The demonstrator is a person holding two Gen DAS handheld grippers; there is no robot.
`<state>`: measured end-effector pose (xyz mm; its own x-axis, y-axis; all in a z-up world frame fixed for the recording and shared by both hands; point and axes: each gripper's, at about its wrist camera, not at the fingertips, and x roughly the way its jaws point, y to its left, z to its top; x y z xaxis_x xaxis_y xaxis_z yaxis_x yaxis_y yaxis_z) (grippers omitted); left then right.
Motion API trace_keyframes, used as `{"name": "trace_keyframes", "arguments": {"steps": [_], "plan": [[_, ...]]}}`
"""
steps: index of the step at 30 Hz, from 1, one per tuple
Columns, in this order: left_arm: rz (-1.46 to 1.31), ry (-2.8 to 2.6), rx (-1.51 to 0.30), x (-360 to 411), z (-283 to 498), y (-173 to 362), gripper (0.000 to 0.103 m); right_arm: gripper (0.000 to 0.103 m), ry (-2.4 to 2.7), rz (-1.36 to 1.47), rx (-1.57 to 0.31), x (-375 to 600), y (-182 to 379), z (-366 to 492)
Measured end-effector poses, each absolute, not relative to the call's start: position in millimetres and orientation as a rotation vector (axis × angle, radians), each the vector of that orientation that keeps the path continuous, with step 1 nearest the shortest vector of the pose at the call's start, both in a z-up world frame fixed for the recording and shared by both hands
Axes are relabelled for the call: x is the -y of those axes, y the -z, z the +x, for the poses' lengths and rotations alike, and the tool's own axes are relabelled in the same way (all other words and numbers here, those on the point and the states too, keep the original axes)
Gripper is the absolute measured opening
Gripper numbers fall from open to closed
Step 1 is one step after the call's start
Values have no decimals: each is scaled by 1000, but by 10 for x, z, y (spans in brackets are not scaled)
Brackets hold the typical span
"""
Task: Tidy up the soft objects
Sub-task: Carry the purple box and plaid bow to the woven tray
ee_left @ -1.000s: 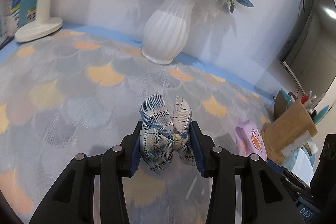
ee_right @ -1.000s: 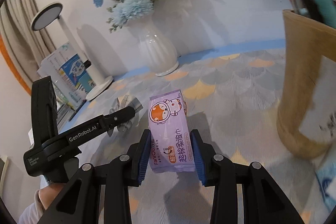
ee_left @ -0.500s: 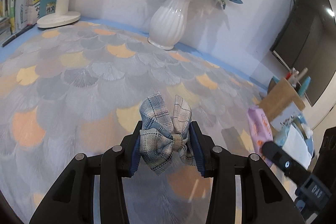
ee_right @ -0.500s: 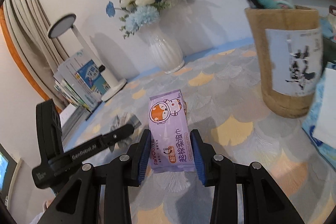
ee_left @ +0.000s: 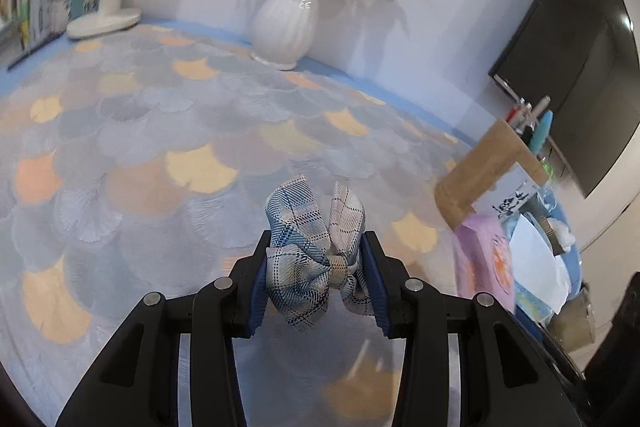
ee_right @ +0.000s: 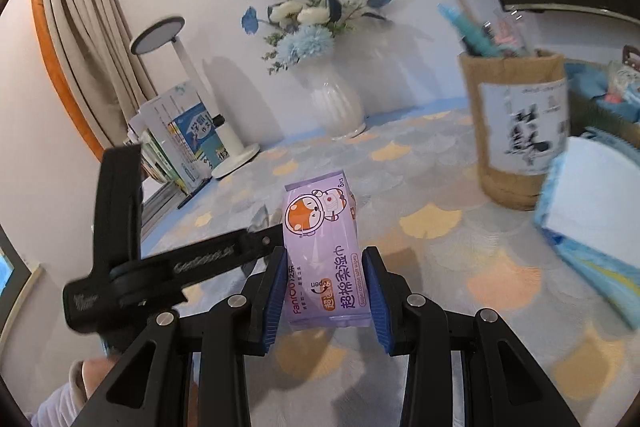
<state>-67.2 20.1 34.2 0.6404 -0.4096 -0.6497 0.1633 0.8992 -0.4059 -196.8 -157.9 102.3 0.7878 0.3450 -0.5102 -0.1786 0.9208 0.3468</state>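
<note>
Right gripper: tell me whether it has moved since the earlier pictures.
Yes. The right gripper, shut on the purple wipes pack, has pulled back from the brown pen holder, which now shows whole and farther off.

Left wrist view: close behind left claw (ee_left: 316, 267), angled down over worktop (ee_left: 160, 147) toward wall; right wrist view likewise behind right claw (ee_right: 325, 279); both share vase (ee_left: 286, 23), pen holder (ee_right: 516, 131).
</note>
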Motion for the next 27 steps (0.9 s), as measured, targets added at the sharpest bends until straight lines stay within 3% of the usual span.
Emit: {"name": "trace_keyframes", "arguments": {"steps": [9,20,27], "plan": [[-214,415,-828,497,-773,-831,39,37,-248,387,-534,2347,-1583,-2148],[-122,676,-797,1967,-848,-1349,39,37,-80,400,-479,3545,-2283,-2036],[-67,774,-765,2729,-665,-1485,40,37,72,422,-540,4415,-2316,-1805]]}}
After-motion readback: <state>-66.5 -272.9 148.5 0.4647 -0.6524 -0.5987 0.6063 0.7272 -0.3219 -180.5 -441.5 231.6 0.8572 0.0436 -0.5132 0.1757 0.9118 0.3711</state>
